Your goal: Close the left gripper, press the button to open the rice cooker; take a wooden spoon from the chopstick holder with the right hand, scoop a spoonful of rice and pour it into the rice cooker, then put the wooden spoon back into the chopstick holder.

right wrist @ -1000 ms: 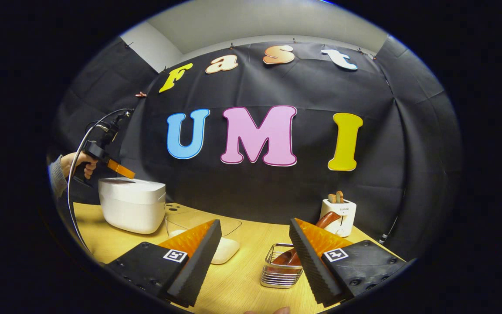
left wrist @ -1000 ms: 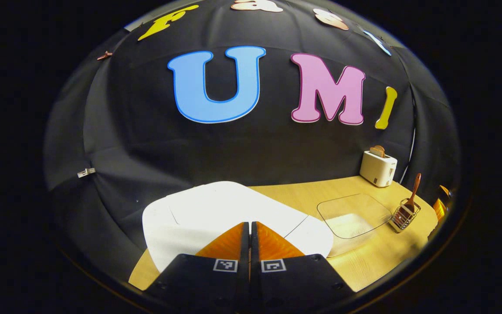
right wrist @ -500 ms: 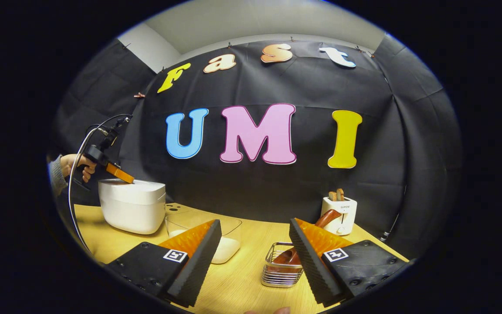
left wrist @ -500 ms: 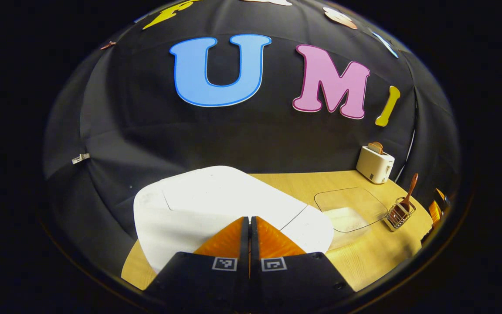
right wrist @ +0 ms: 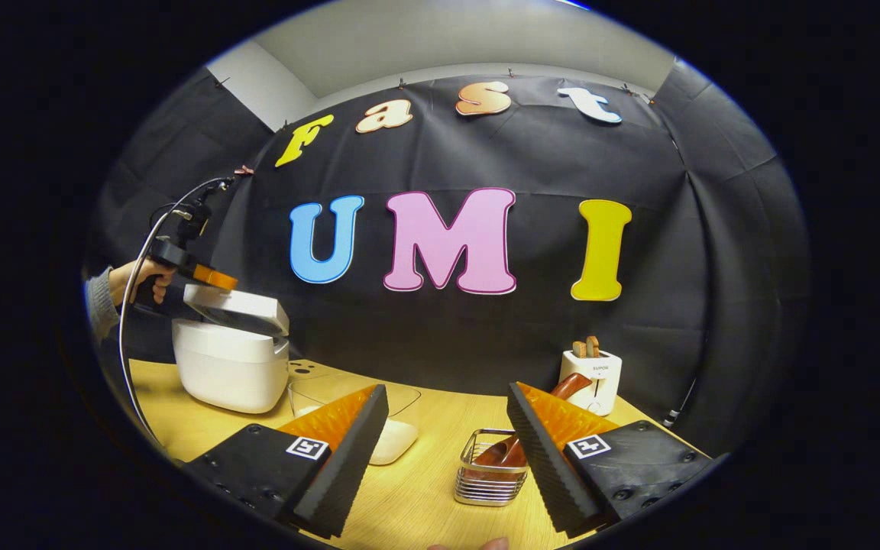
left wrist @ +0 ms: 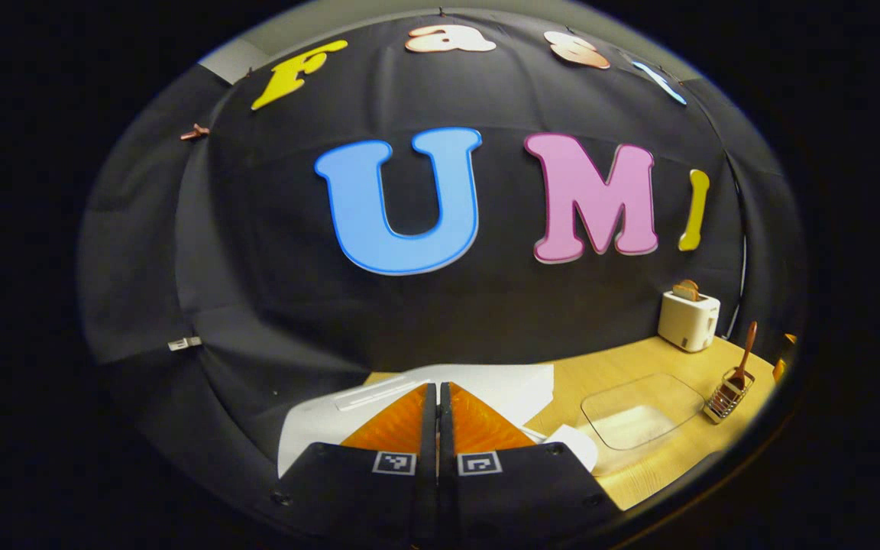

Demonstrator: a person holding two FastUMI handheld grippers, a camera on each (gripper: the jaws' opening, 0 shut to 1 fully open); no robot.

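Change: half a second ago the rice cooker (right wrist: 230,367) was shut with the left gripper (left wrist: 438,397) pressing on its top; now its lid (right wrist: 237,307) has sprung up at a slant and that gripper has lifted with it.
Left gripper: fingers pressed together with nothing between them, tips just above the raised white lid (left wrist: 455,386) in the left gripper view.
Left gripper from across the table: in the right gripper view it (right wrist: 211,276) sits at the lid's raised front edge, held by a hand (right wrist: 138,276) in a grey sleeve, with a cable looping down from it.
Right gripper: fingers spread wide apart (right wrist: 448,424), holding nothing, hovering low over the table (right wrist: 409,496).
Wooden spoon: standing in the chopstick holder (right wrist: 490,477), a small wire basket between the right gripper's fingers and a little beyond them; the spoon's brown handle (right wrist: 574,382) leans to the right behind the right finger.
Same pair from the left: holder (left wrist: 726,397) and spoon (left wrist: 745,351) stand near the far right edge of the table.
Rice: white heap in a clear container (left wrist: 638,409), between the cooker and the holder; in the right gripper view it (right wrist: 390,435) lies partly behind the left finger.
Toaster: white (right wrist: 591,380), at the back of the table by the black cloth, with bread sticking out of its top.
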